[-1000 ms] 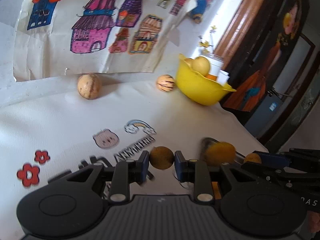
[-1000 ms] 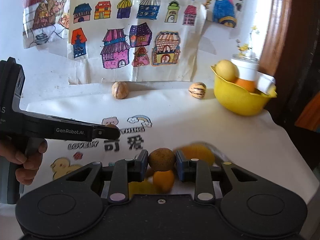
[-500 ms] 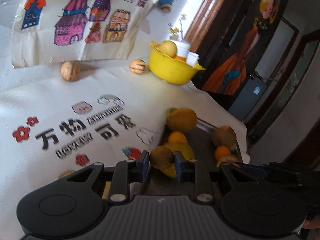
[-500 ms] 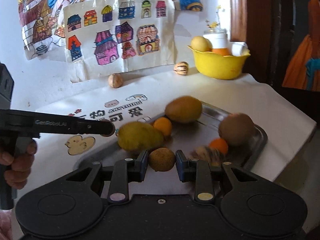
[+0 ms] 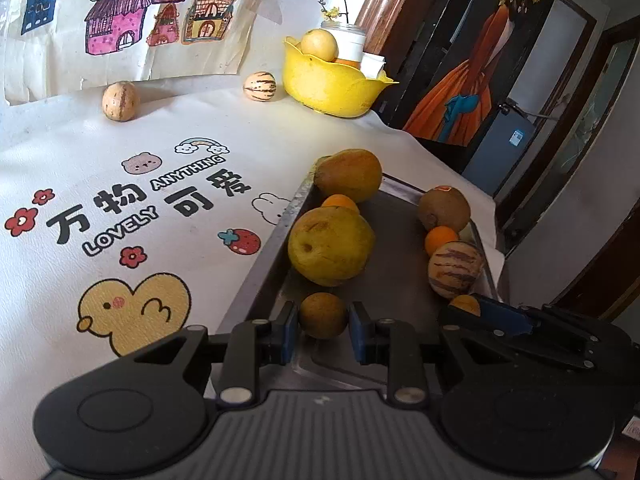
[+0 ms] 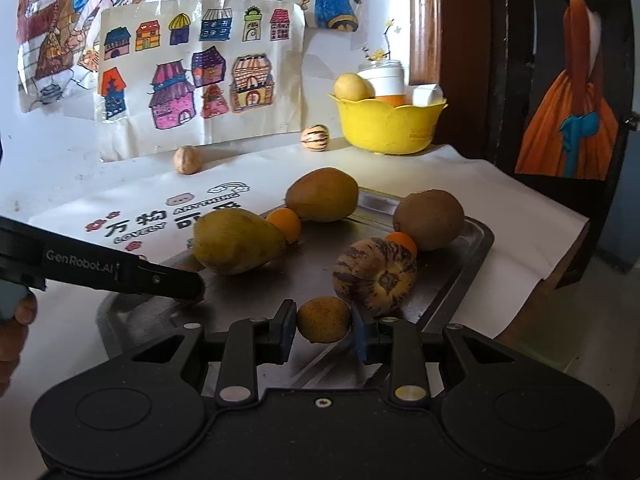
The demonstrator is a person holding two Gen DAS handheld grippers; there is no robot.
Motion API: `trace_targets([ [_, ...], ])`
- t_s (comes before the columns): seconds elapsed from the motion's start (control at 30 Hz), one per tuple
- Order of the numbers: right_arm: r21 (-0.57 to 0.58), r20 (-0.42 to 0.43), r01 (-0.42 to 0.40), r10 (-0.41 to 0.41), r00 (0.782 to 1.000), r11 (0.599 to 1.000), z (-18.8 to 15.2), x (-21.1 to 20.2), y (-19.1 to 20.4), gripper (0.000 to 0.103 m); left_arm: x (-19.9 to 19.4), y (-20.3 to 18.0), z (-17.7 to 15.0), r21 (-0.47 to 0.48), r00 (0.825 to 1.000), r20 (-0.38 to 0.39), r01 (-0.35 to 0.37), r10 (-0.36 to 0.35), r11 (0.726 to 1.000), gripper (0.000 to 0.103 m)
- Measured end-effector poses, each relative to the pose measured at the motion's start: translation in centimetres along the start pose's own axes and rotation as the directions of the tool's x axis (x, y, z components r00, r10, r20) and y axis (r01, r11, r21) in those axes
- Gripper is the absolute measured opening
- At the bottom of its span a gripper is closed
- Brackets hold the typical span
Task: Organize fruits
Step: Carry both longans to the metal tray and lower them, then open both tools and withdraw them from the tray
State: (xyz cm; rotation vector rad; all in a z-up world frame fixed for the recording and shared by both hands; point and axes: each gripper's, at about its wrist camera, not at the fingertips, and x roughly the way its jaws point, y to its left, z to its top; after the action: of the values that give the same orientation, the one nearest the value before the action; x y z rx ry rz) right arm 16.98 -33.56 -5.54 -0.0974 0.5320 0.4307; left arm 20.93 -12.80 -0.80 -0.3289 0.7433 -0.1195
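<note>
A dark metal tray (image 5: 400, 216) (image 6: 472, 256) lies on the white printed cloth and holds several fruits: a yellow pear (image 5: 330, 245) (image 6: 238, 241), a brown mango (image 5: 349, 175) (image 6: 322, 195), a kiwi (image 5: 444, 209) (image 6: 429, 219), small oranges and a striped melon (image 5: 454, 269) (image 6: 376, 276). My left gripper (image 5: 323, 326) is shut on a small brown round fruit (image 5: 323, 315) over the tray's near left corner. My right gripper (image 6: 324, 330) is shut on another small brown fruit (image 6: 324, 319) at the tray's near edge, next to the striped melon.
A yellow bowl (image 5: 332, 80) (image 6: 386, 124) with fruit and a white cup stands at the back right. A striped melon (image 5: 260, 86) (image 6: 315, 138) and a tan fruit (image 5: 120, 101) (image 6: 187, 159) lie by the wall. The table edge drops off right of the tray.
Both grippers, each still holding its small brown fruit, have come down closer to the tray. The tray's fruits now look larger and nearer.
</note>
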Motion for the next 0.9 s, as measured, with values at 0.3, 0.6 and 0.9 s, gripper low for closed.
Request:
trace_targets([
  [0.3, -0.043, 0.031, 0.055, -0.054, 0.998, 0.998, -0.8, 0.2, 1.0, 0.032, 0.3, -0.2, 0.0, 0.029, 0.999, 0.019, -0.030, 0.030, 0.999, 0.030],
  [0.6, -0.020, 0.029, 0.069, -0.068, 0.997, 0.997, -1.4, 0.4, 1.3, 0.034, 0.3, 0.0, 0.0, 0.026, 0.999, 0.019, -0.027, 0.026, 0.999, 0.030],
  [0.9, 0.060, 0.070, 0.115, -0.119, 0.990, 0.992, -1.9, -1.5, 1.4, 0.059, -0.2, 0.2, -0.2, 0.009, 0.999, 0.017, -0.039, 0.039, 0.999, 0.036],
])
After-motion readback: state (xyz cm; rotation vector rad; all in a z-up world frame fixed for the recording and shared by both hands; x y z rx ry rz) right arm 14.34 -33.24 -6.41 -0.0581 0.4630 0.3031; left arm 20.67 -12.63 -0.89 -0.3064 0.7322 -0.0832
